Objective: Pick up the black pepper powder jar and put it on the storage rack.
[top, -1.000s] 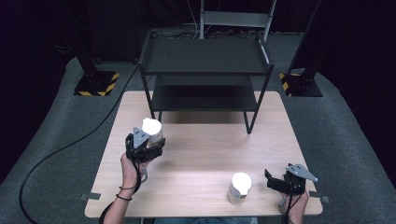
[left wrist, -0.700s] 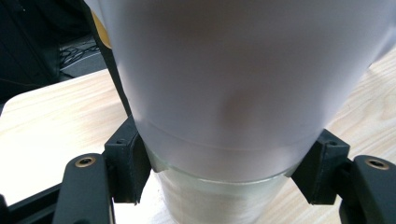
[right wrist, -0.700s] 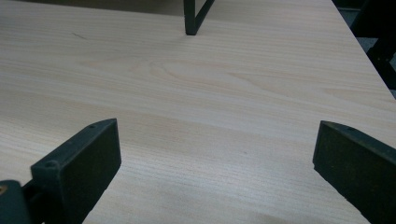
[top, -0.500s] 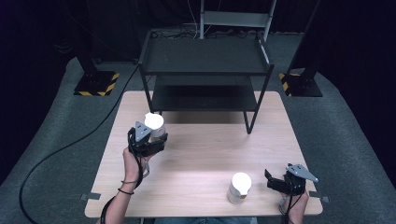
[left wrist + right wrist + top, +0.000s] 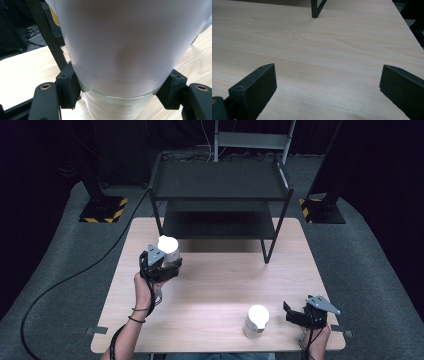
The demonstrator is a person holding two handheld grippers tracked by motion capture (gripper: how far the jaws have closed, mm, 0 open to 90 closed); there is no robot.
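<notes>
My left gripper (image 5: pixel 167 262) is shut on a white-lidded glass jar (image 5: pixel 168 250), held above the left part of the wooden table (image 5: pixel 220 280), near the front left leg of the black shelf rack (image 5: pixel 220 195). In the left gripper view the jar (image 5: pixel 120 50) looms large, both pads (image 5: pixel 68 87) pressing its sides just below the white lid. A second white-lidded jar (image 5: pixel 256 321) stands near the table's front edge. My right gripper (image 5: pixel 289 314) rests just to its right, open, with bare wood (image 5: pixel 324 62) between its jaws.
The two-tier black rack stands across the back half of the table; one of its legs (image 5: pixel 315 8) shows ahead in the right gripper view. A black cable (image 5: pixel 75 275) runs over the grey floor at left. Yellow-striped stand bases (image 5: pixel 102 210) sit beside the table.
My left gripper has carried its jar up and toward the rack's front left leg. The right gripper and the second jar have not moved.
</notes>
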